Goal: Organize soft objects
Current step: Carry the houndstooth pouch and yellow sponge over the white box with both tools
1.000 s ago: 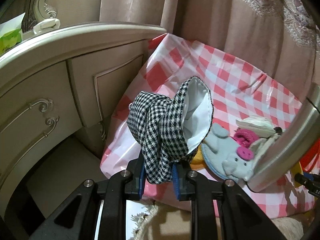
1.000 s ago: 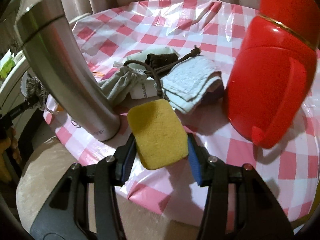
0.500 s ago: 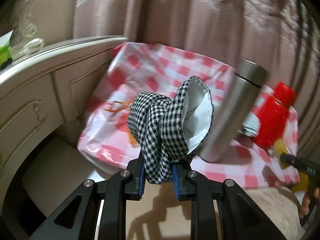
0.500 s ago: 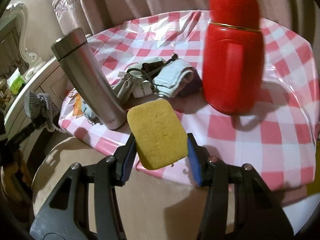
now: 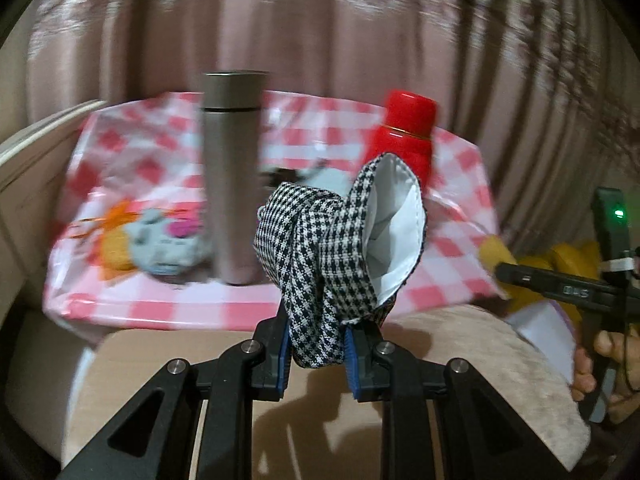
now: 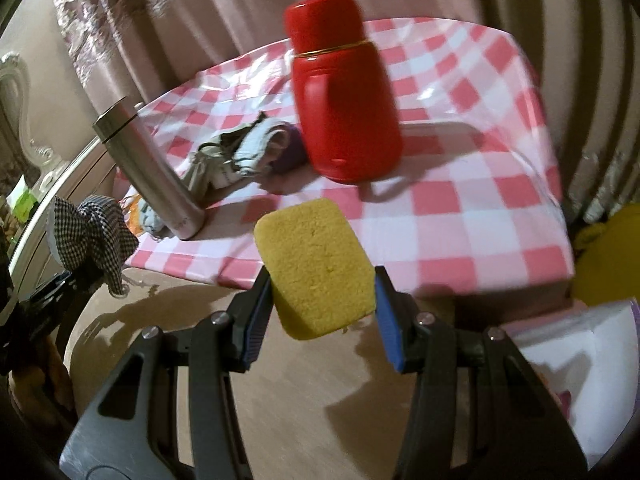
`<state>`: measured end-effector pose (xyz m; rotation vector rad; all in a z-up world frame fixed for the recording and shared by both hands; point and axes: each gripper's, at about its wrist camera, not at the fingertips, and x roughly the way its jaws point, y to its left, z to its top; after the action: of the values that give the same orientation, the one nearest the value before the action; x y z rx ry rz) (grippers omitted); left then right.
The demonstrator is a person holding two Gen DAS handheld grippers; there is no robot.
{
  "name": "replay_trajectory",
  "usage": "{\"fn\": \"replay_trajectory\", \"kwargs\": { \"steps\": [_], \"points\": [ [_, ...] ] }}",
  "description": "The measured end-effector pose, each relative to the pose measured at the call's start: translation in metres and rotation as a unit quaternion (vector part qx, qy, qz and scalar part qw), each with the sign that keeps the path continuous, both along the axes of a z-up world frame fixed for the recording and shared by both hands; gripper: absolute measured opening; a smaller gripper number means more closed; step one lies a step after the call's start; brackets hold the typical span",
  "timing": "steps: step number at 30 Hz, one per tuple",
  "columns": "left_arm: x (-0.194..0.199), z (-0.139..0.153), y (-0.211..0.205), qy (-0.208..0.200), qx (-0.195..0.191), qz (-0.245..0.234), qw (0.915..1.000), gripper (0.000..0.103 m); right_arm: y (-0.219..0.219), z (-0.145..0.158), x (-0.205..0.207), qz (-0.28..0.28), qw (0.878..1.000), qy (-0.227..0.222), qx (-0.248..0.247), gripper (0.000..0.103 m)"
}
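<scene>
Here the table [image 6: 472,216], under its pink-and-white checked cloth, lies ahead of and below both hand-held grippers, which hang off its near edge over a beige rug [image 6: 304,396]; that is the relation the coming move turns on, since neither held thing is over the cloth yet; the soft things remaining there lie toward the left end, so the left hand looks the nearer to them, though this is a judgement; a red flask [image 6: 344,104] stands mid-table and a steel flask [image 6: 148,168] near the left front edge; between them lies a small heap of folded cloths [image 6: 244,156], and by the steel flask's left side a grey plush toy [image 5: 164,240] sits close to the front edge; the left gripper [image 5: 316,356] is clenched narrowly on a bunched houndstooth cloth [image 5: 332,248], whose long axis rises upward out of the jaws, white lining showing on its right; the right gripper [image 6: 320,312] stands wider, its pads pressing the two sides of a yellow sponge [image 6: 312,268], which tilts up and away toward the near edge.
</scene>
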<state>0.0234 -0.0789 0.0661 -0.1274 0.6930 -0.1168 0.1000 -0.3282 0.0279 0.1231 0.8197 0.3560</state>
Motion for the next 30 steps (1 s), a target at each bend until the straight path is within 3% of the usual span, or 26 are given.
{"fn": "replay_trajectory", "kwargs": {
  "steps": [6,15,30],
  "points": [
    [0.001,0.001,-0.062,0.008,-0.003,-0.088,0.9961,0.023,-0.038,-0.006,-0.015,-0.043,0.999,0.006,-0.014,0.052],
    [0.005,0.004,-0.140,0.023,-0.009,-0.192,0.9811,0.023,-0.110,-0.017,-0.044,-0.131,0.991,0.020,-0.034,0.052],
    [0.010,0.000,-0.235,0.046,-0.011,-0.295,0.9544,0.023,-0.194,-0.019,-0.077,-0.250,0.967,0.021,-0.039,0.054]
  ]
}}
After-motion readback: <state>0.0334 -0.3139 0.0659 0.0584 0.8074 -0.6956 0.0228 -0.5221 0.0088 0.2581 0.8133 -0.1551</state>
